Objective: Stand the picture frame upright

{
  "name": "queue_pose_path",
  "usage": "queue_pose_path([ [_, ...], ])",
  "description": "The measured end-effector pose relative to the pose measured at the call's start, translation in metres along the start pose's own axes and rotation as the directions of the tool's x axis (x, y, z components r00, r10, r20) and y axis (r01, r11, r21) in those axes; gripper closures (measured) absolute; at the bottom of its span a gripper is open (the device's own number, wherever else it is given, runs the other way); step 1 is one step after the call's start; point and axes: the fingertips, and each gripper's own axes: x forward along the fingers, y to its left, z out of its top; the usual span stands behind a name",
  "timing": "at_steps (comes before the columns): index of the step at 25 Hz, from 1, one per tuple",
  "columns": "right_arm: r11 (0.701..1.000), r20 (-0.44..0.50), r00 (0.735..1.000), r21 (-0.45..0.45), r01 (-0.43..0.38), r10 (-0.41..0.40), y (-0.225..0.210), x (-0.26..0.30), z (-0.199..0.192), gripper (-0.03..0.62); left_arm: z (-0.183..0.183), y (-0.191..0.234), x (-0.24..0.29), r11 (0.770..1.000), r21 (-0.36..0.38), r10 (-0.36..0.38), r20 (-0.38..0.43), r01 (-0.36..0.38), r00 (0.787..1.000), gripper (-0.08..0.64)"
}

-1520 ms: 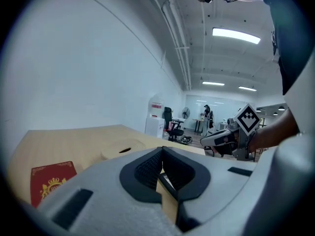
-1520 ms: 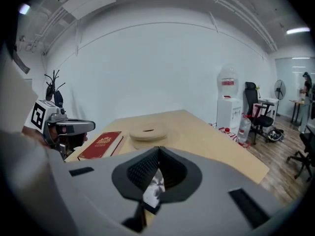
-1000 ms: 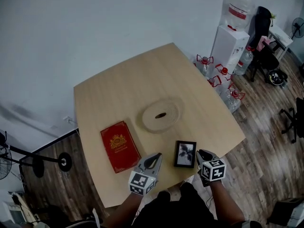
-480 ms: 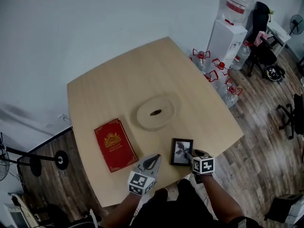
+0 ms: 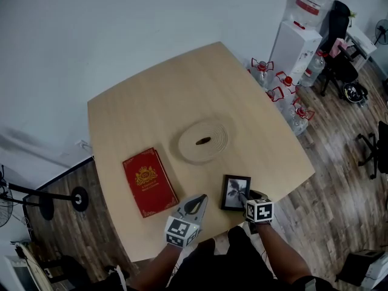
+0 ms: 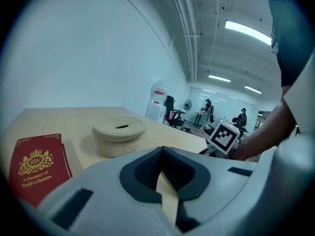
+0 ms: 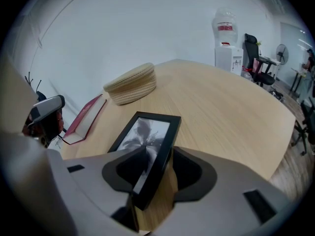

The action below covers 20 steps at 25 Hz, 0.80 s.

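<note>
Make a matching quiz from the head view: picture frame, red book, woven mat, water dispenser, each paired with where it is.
1 picture frame
2 red book
3 woven mat
4 water dispenser

A middle of the table
B off the table, upper right
C table's near edge, right side
D table's near left part

Pairs: 1-C, 2-D, 3-A, 4-B

Black picture frame (image 5: 235, 192) (grey-toned print inside), lying flat, face up, by the near edge of the wooden table (image 5: 151, 114)
</note>
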Motion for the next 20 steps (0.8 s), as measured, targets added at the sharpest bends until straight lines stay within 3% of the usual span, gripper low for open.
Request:
queue_pose_path([
  [6, 1.000, -0.012, 1.000, 0.028, 0.009, -0.008, -0.001, 0.001, 0.002, 0.449, 0.005, 0.008, -0.001, 1.000, 0.003, 0.012, 0.010, -0.012, 1.000, 0.557],
  [12, 0.996, 0.005, 1.000, 0.086, 0.021, -0.022, -0.008, -0.003, 0.004, 0.509, 0.005, 0.008, -0.005, 1.000, 0.001, 0.012, 0.012, -0.012, 1.000, 0.557],
  [20, 0.997, 0.037, 0.999, 0.071, 0.034, -0.037, -0.008, -0.012, 0.010, 0.523, 0.004, 0.003, -0.007, 1.000, 0.006, 0.008, 0.013, -0.008, 1.000, 0.557],
])
